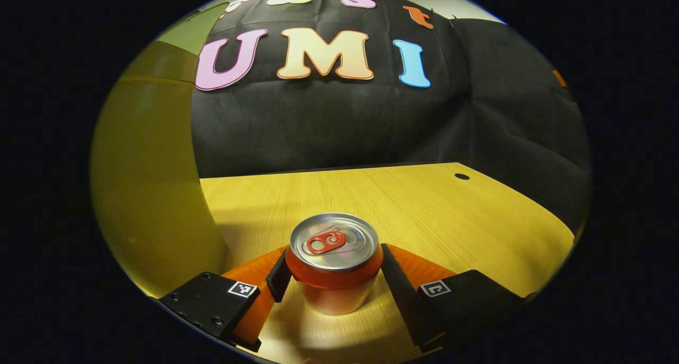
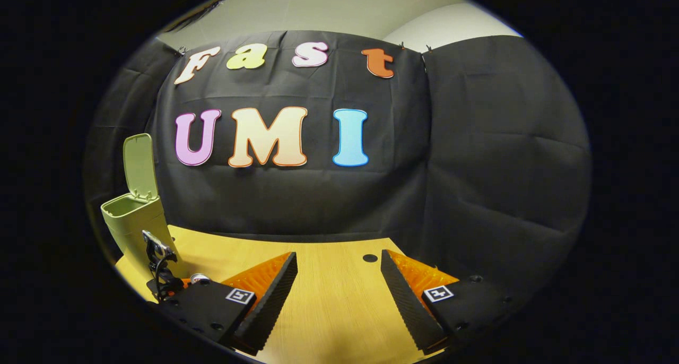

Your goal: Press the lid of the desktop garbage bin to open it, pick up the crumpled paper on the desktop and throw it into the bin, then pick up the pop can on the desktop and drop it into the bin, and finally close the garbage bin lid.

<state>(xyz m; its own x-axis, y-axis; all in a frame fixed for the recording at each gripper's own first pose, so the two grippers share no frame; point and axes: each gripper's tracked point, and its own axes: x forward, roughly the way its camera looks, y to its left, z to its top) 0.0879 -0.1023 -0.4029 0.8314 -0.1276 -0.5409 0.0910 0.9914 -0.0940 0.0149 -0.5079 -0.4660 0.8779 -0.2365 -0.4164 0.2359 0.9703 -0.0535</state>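
Note:
A pop can with a silver top and red pull tab stands upright on the wooden desk, between the fingers of my left gripper. Both fingers press against its sides. The yellow-green bin rises close on the left of the can in the left gripper view. In the right gripper view the bin stands at the far left with its lid raised upright. The left gripper sits low beside it, with the can's top just visible. My right gripper hangs open over bare desk.
The black cloth wall closes off the back and right of the desk. A small dark hole sits near the desk's far right corner, also seen as a hole between the right gripper's fingers.

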